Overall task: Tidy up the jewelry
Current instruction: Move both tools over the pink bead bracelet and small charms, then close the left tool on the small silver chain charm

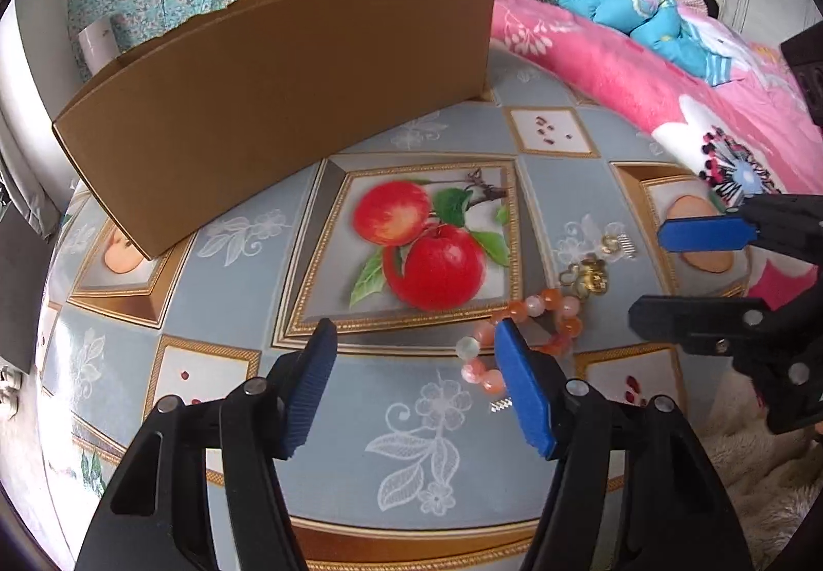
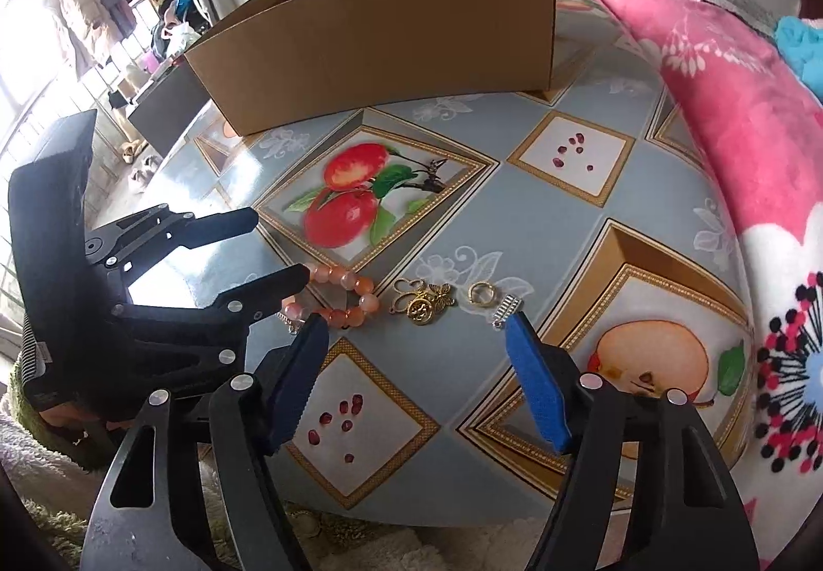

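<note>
Daylight floods in from the window (image 2: pixel 31 72) at 9 o'clock in my right view, blown out white there. Glare streak on the glossy worktop (image 2: pixel 206 262) near it. Left view evenly lit, soft shadows. Heavy fisheye bending, dark vignette at the corners. Centre sharp, rims slightly soft.

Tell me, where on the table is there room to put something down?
Bare cloth lies between the brown cardboard box and the jewelry, over the printed red apples. More shows right of the silver clip, toward the pink blanket. The near edge is crowded: orange bead bracelet, gold charm, gold ring.
</note>
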